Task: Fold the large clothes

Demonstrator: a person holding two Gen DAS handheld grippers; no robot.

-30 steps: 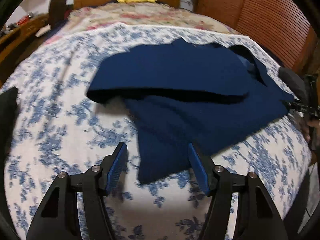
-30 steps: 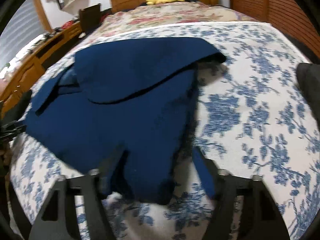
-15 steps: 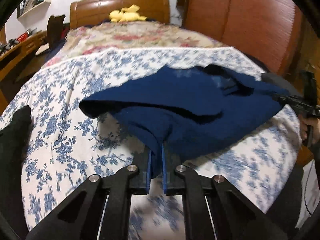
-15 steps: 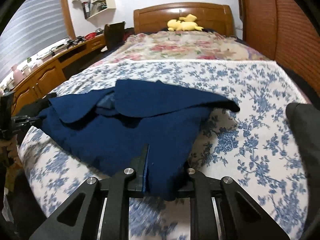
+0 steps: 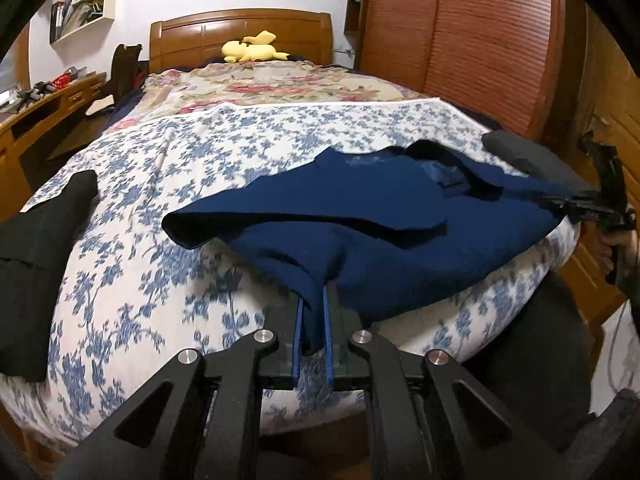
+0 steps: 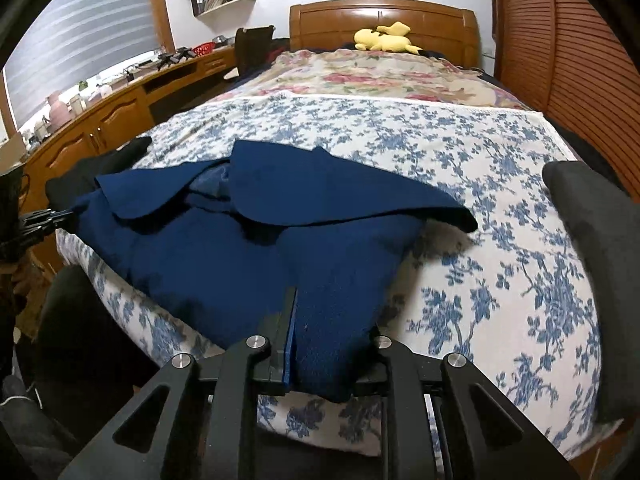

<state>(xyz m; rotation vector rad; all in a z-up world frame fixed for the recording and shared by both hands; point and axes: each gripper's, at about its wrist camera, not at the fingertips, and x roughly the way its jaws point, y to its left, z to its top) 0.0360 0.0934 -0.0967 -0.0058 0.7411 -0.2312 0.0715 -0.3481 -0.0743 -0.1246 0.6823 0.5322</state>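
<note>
Left wrist view shows my left jaws (image 5: 312,332) and right jaws (image 6: 320,344) each pinching a near corner of the garment (image 5: 384,216) on the bed (image 5: 132,240); I judge the next move is carrying both corners far over it.

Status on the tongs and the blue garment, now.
Left tongs shut on garment hem. Right tongs shut on the other hem corner. Garment half off the bed, top flap folded over. Black cloth nearby, not blocking.
</note>
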